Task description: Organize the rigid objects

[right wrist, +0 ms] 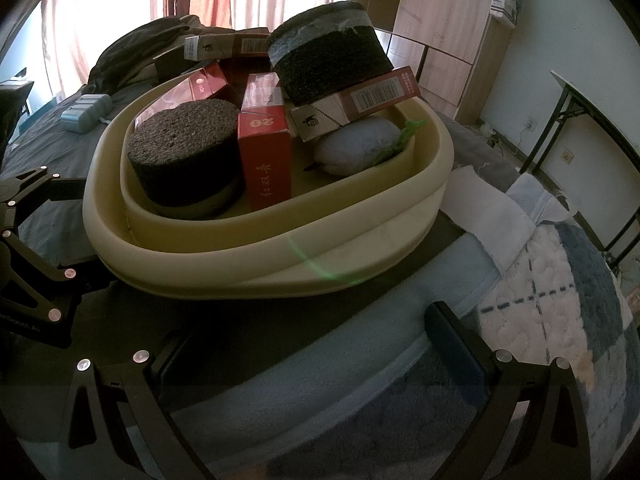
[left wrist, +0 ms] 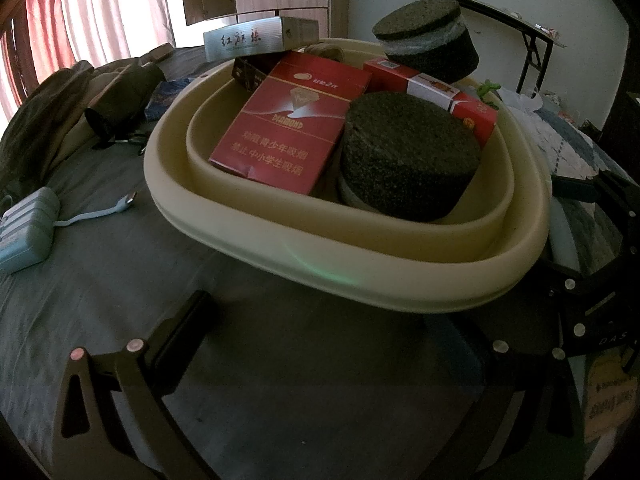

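Sitting on a grey bedsheet (left wrist: 100,272), a cream collapsible basin (left wrist: 248,240) with soft, ribbed rubbery walls holds the sorted items. Printed on the big red carton (left wrist: 288,120) leaning inside it is "DIAMOND" in gold, with rows of Chinese characters below; its long axis runs from the near rim up toward the far side, face tilted upward. A silver box (left wrist: 248,38) on the far rim carries three dark Chinese characters and lies lengthwise along that rim. In the right wrist view a slim red pack (right wrist: 266,156) stands upright, showing "20" upside down at its top and gold script down its face. Beside it a white-and-red carton (right wrist: 360,100) with a barcode lies slanted, propped over a pale bluish oval object (right wrist: 360,146) whose material I cannot make out.

Two dark, coarse, spongy cylinders complete the load: one (left wrist: 408,156) stands in the basin's near side, the other (right wrist: 328,56) rests on top of the slanted carton.

A pale blue power bank (left wrist: 28,232) with a short cable lies on the sheet, well apart from the basin.

Left gripper (left wrist: 340,344) hangs wide and empty just in front of the basin. Right gripper (right wrist: 312,344) is likewise spread wide, holding nothing, near the rim.
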The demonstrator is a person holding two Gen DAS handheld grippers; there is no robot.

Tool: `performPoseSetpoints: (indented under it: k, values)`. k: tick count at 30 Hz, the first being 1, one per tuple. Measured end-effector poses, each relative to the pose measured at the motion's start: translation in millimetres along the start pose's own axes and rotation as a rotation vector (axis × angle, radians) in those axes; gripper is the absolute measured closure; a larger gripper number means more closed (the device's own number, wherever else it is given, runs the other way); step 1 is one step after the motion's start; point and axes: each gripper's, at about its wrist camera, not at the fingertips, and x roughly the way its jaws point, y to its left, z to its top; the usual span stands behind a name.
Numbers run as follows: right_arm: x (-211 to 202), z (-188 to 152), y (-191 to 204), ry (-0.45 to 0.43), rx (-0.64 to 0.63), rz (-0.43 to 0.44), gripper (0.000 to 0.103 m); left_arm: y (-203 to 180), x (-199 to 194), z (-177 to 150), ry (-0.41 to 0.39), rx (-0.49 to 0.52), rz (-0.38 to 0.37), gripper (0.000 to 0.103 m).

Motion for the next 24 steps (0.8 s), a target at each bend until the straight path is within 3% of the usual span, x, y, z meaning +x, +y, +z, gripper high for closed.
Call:
performPoseSetpoints:
  k: [24]
  values:
    - [0.0, -0.2, -1.8, -0.001, 0.0, 0.002, 0.0, -0.2, -0.1, 0.2, 0.0, 0.0, 0.0, 0.0]
